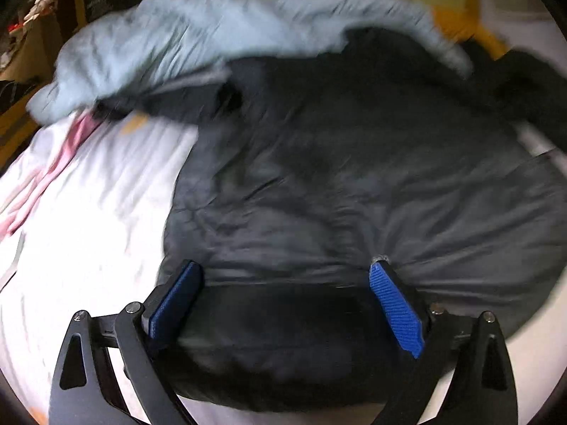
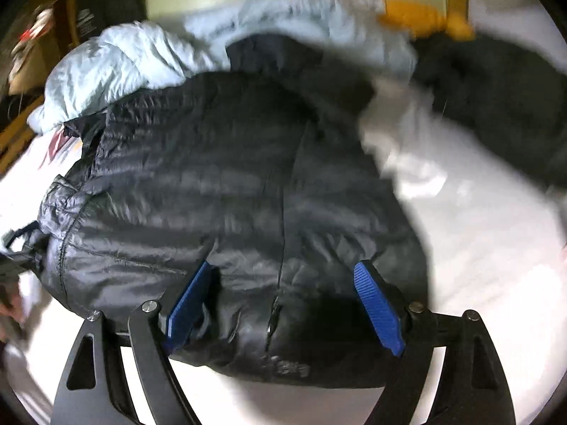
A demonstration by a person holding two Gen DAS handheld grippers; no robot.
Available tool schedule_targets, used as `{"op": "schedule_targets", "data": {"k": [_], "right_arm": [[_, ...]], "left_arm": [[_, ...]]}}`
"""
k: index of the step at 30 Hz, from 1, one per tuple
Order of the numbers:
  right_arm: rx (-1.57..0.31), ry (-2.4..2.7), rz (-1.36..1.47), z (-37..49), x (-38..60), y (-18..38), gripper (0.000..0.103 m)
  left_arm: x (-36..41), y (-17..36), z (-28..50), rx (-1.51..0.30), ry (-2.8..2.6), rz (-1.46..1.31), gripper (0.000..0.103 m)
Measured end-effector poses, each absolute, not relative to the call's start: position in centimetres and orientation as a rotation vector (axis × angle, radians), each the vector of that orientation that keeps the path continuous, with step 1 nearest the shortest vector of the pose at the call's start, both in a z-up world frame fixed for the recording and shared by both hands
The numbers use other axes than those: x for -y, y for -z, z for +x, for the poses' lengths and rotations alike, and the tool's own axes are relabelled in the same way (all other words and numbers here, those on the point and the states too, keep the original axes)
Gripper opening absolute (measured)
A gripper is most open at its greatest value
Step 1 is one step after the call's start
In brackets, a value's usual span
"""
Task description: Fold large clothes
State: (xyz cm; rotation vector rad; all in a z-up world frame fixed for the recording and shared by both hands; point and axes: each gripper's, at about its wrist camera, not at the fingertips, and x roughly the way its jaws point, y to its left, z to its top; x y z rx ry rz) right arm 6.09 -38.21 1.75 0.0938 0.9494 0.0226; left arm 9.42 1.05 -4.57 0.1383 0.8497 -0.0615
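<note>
Your left claw (image 1: 285,306) hangs with its jaws spread wide over the hem of the dark quilted puffer jacket (image 1: 354,163), gripping nothing. Your right claw (image 2: 283,310) is likewise wide open above the jacket. It lies flat on the white bedsheet (image 1: 92,212), a pale blue jacket (image 1: 170,46) bunched along its far edge.

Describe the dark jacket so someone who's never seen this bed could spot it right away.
Find the white sheet. The dark jacket lies spread across its middle, near edge between open jaws. Unlike the pale blue jacket bunched behind it, it is black and shiny.
</note>
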Motion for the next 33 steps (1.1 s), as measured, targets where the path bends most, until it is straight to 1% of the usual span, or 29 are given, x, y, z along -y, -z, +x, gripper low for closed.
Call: {"op": "schedule_targets", "data": {"k": [2, 8, 12, 20, 26, 29, 33], "right_arm": [[-1.01, -0.009, 0.115, 6.7, 38.3, 0.0, 0.084], [-1.012, 0.011, 0.114, 7.2, 38.1, 2.0, 0.087], [-1.007, 0.05, 0.019, 7.2, 36.8, 2.1, 0.088], [-1.02, 0.051, 0.073, 7.1, 38.0, 1.4, 0.089], [-1.024, 0.054, 0.056, 7.1, 37.5, 1.6, 0.096], [-1.026, 0.055, 0.05, 7.1, 37.4, 1.6, 0.101], [-1.025, 0.061, 0.043, 7.1, 37.4, 1.6, 0.101]], "left_arm": [[-1.7, 4.9, 9.6, -0.866, 0.046, 0.092, 0.098], [-0.9, 5.0, 8.7, -0.846, -0.009, 0.122, 0.101], [-0.6, 5.1, 8.5, -0.853, -0.006, 0.109, 0.102], [-2.0, 4.9, 8.7, -0.852, -0.009, 0.111, 0.103], [-2.1, 4.9, 8.9, -0.854, -0.009, 0.113, 0.103], [-2.2, 4.9, 8.9, -0.853, -0.01, 0.115, 0.103], [-2.1, 4.9, 8.9, -0.854, -0.009, 0.116, 0.103]]}}
